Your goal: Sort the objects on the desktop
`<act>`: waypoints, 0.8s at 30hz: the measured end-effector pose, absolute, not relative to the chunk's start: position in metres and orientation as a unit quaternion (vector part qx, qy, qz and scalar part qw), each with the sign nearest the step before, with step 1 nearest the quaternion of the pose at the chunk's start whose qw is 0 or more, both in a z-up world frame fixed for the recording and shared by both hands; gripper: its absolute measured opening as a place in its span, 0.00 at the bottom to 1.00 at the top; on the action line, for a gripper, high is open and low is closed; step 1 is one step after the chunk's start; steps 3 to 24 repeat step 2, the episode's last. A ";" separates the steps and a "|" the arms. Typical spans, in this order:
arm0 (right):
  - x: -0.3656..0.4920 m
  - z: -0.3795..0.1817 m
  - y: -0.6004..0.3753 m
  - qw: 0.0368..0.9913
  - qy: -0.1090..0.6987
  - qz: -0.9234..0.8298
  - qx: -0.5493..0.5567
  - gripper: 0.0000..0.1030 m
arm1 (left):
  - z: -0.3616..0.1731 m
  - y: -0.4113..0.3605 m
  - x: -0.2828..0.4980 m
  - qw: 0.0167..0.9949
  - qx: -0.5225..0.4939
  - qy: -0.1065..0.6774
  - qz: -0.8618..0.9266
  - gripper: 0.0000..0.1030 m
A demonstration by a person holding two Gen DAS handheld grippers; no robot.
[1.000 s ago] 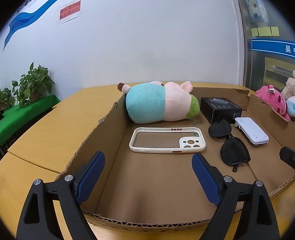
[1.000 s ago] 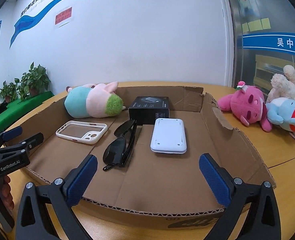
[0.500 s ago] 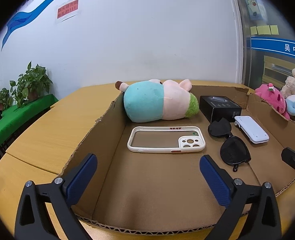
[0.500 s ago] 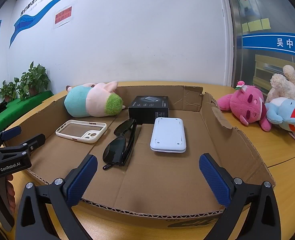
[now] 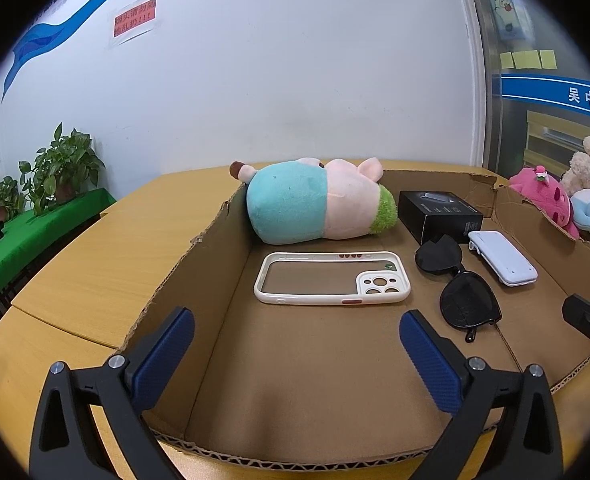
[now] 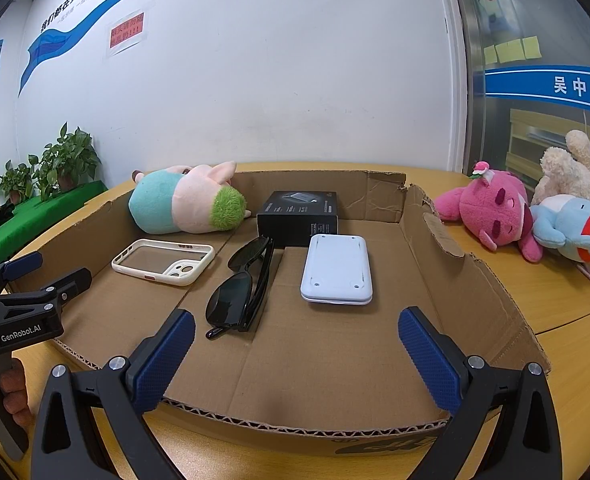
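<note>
The jaws of the left hand-held gripper (image 5: 297,354) are seen wider apart than a second ago, when the blue pads stood closer together in the lower part of the left wrist view; they are now spread to full width, and nothing is held between them. The right hand-held gripper (image 6: 297,354) is likewise held wide and empty, unchanged across the same second. Neither one is seen to have shifted in place.

Nothing inside the cardboard tray (image 5: 199,276) is found disturbed. The plush pig (image 5: 315,210) is laid on its side against the far wall, at the centre of the left wrist view. Just below it in the frame, the white phone case (image 5: 331,278) is laid flat on the tray floor. To the right, the black sunglasses (image 5: 461,294) are folded, with the black box (image 5: 439,216) behind them and the white power bank (image 5: 503,258) beside them. In the right wrist view, a pink plush (image 6: 491,210) and a blue plush (image 6: 571,228) are seen on the wooden surface (image 6: 535,292) outside the tray, at the right of the frame.

The widening is judged to be preparation for a grasp: the phone case lies directly ahead of the left jaws. No object is yet touched, so the sorting is judged to be at its start, or between two picks.
</note>
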State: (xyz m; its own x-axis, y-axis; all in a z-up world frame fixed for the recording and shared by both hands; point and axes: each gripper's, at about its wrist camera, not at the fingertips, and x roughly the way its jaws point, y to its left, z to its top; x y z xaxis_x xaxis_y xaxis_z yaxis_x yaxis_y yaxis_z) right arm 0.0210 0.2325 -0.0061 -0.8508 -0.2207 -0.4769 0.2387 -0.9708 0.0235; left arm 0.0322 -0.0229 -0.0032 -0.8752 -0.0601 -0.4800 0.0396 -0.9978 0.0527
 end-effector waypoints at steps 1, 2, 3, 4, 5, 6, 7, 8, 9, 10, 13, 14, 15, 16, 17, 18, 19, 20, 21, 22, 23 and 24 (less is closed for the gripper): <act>0.021 -0.006 0.233 0.119 0.018 -0.962 0.245 1.00 | -0.003 -0.023 0.032 0.026 0.249 -0.021 -0.968 0.99; 0.022 -0.006 0.233 0.119 0.019 -0.962 0.245 1.00 | -0.003 -0.023 0.032 0.026 0.249 -0.021 -0.968 0.99; 0.022 -0.006 0.233 0.119 0.019 -0.962 0.245 1.00 | -0.003 -0.023 0.032 0.026 0.249 -0.021 -0.968 0.99; 0.022 -0.006 0.233 0.119 0.019 -0.962 0.245 1.00 | -0.003 -0.023 0.032 0.026 0.249 -0.021 -0.968 0.99; 0.022 -0.006 0.233 0.119 0.019 -0.962 0.245 1.00 | -0.003 -0.023 0.032 0.026 0.249 -0.021 -0.968 0.99; 0.022 -0.006 0.233 0.119 0.019 -0.962 0.245 1.00 | -0.003 -0.023 0.032 0.026 0.249 -0.021 -0.968 0.99; 0.022 -0.006 0.233 0.119 0.019 -0.962 0.245 1.00 | -0.003 -0.023 0.032 0.026 0.249 -0.021 -0.968 0.99; 0.022 -0.006 0.233 0.119 0.019 -0.962 0.245 1.00 | -0.003 -0.023 0.032 0.026 0.249 -0.021 -0.968 0.99; 0.022 -0.006 0.233 0.119 0.019 -0.962 0.245 1.00 | -0.003 -0.023 0.032 0.026 0.249 -0.021 -0.968 0.99; 0.022 -0.006 0.233 0.119 0.019 -0.962 0.245 1.00 | -0.003 -0.023 0.032 0.026 0.249 -0.021 -0.968 0.99; 0.022 -0.006 0.233 0.119 0.019 -0.962 0.245 1.00 | -0.003 -0.023 0.032 0.026 0.249 -0.021 -0.968 0.99; 0.022 -0.006 0.233 0.119 0.019 -0.962 0.245 1.00 | -0.003 -0.023 0.032 0.026 0.249 -0.021 -0.968 0.99; 0.022 -0.006 0.233 0.119 0.019 -0.962 0.245 1.00 | -0.003 -0.023 0.032 0.026 0.249 -0.021 -0.968 0.99; 0.022 -0.006 0.233 0.119 0.019 -0.962 0.245 1.00 | -0.003 -0.023 0.032 0.026 0.249 -0.021 -0.968 0.99; 0.022 -0.006 0.233 0.119 0.019 -0.962 0.245 1.00 | -0.003 -0.023 0.032 0.026 0.249 -0.021 -0.968 0.99; 0.022 -0.006 0.233 0.119 0.019 -0.962 0.245 1.00 | -0.003 -0.023 0.032 0.026 0.249 -0.021 -0.968 0.99; 0.022 -0.006 0.233 0.119 0.019 -0.962 0.245 1.00 | -0.003 -0.023 0.032 0.026 0.249 -0.021 -0.968 0.99; 0.022 -0.006 0.233 0.119 0.019 -0.962 0.245 1.00 | -0.003 -0.023 0.032 0.026 0.249 -0.021 -0.968 0.99; 0.022 -0.006 0.233 0.119 0.019 -0.962 0.245 1.00 | -0.003 -0.023 0.032 0.026 0.249 -0.021 -0.968 0.99; 0.022 -0.006 0.233 0.119 0.019 -0.962 0.245 1.00 | -0.003 -0.023 0.032 0.026 0.249 -0.021 -0.968 0.99; 0.022 -0.006 0.233 0.119 0.019 -0.962 0.245 1.00 | -0.003 -0.023 0.032 0.026 0.249 -0.021 -0.968 0.99; 0.022 -0.006 0.233 0.119 0.019 -0.962 0.245 1.00 | -0.003 -0.023 0.032 0.026 0.249 -0.021 -0.968 0.99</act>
